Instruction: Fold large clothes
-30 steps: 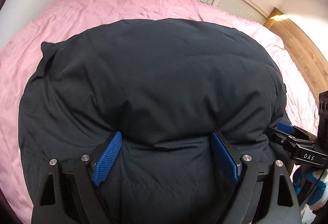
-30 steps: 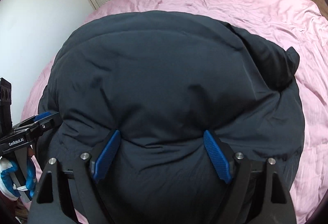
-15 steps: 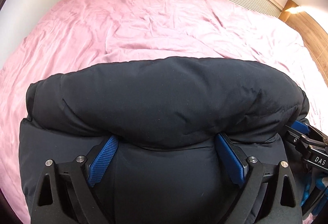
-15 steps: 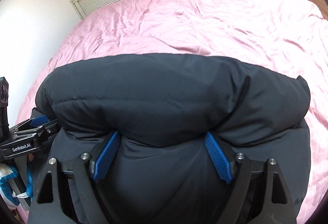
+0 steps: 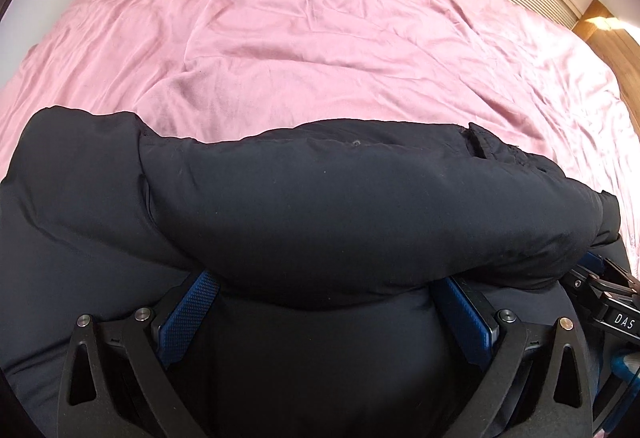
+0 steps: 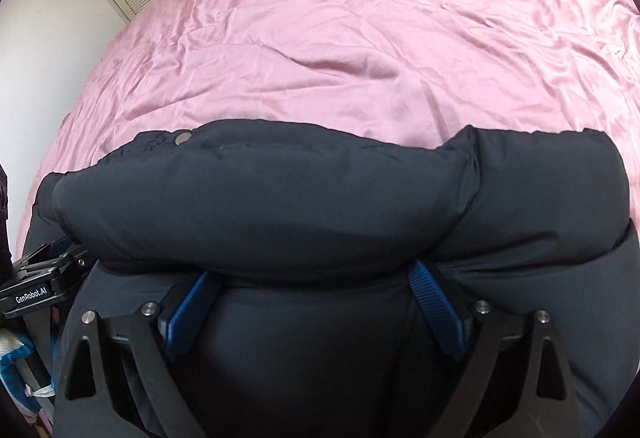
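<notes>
- The black jacket (image 5: 360, 222) lies folded on the near edge of the pink bed (image 5: 320, 49), its upper layer doubled toward the camera in a thick roll.
- Left gripper (image 5: 324, 302) and right gripper (image 6: 316, 298): fingers (image 5: 188, 314) spread wide, the padded roll bulging between them; whether they pinch any cloth I cannot tell.
- Risk: the puffy fill looks springy, so if let go too soon the roll may spring open and undo the fold.
- Risk: the slick shell could slide off the bed edge if dragged nearer.
- The right end (image 6: 548, 193) sits uneven, so the fold may end up lopsided.
- Against a second ago: the jacket then filled most of both views; now it is doubled back low, and far more sheet is bare.
</notes>
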`<state>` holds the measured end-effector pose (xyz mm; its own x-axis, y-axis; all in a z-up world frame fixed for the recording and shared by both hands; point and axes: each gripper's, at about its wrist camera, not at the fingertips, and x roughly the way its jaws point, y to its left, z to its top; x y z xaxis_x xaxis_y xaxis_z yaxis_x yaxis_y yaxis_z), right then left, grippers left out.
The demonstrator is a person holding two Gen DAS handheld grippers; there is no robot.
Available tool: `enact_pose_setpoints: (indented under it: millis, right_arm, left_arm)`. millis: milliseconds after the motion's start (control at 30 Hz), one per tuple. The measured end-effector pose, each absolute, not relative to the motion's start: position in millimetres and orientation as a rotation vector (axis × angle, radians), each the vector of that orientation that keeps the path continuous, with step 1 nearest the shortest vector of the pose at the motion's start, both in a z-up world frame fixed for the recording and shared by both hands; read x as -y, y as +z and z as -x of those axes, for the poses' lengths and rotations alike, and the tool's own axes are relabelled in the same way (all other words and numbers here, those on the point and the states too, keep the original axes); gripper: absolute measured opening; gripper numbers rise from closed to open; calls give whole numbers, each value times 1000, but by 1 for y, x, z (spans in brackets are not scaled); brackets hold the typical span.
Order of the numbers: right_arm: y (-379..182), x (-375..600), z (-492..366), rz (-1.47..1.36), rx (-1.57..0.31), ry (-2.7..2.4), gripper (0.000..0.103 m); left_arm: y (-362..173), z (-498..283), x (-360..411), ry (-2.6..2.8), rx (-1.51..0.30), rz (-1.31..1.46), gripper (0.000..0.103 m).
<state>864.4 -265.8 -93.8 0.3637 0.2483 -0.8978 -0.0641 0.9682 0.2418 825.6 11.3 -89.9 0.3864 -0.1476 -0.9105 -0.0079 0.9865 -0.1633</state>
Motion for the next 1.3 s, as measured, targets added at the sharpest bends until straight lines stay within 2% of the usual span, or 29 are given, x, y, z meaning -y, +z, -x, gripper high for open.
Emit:
enact_pose_setpoints:
  millis: [367, 567, 767, 900, 1067, 1300]
  right_arm:
    - [-78, 340, -849, -166, -1234, 42, 94]
    - [-50, 372, -817, -167, -1206, -7, 94]
    - [-11, 356, -767, -179, -1129, 97, 94]
    - [-18, 339, -740, -193, -1149, 155, 94]
    - [-47, 343, -730, -207, -1195, 122, 94]
    - [-54, 354, -721, -149, -1219, 52, 94]
  left_arm:
    - [-63, -820, -61, -83, -1215, 245, 102]
    - [-27, -796, -89, -1, -1130, 240, 101]
    - [4, -742, -99, -30, -1019, 285, 101]
    - [-7, -715, -80, -97, -1044, 244, 101]
    - [-49, -707, -81, -59, -1122, 243, 101]
    - [-45, -688, -82, 11, -1084, 205, 101]
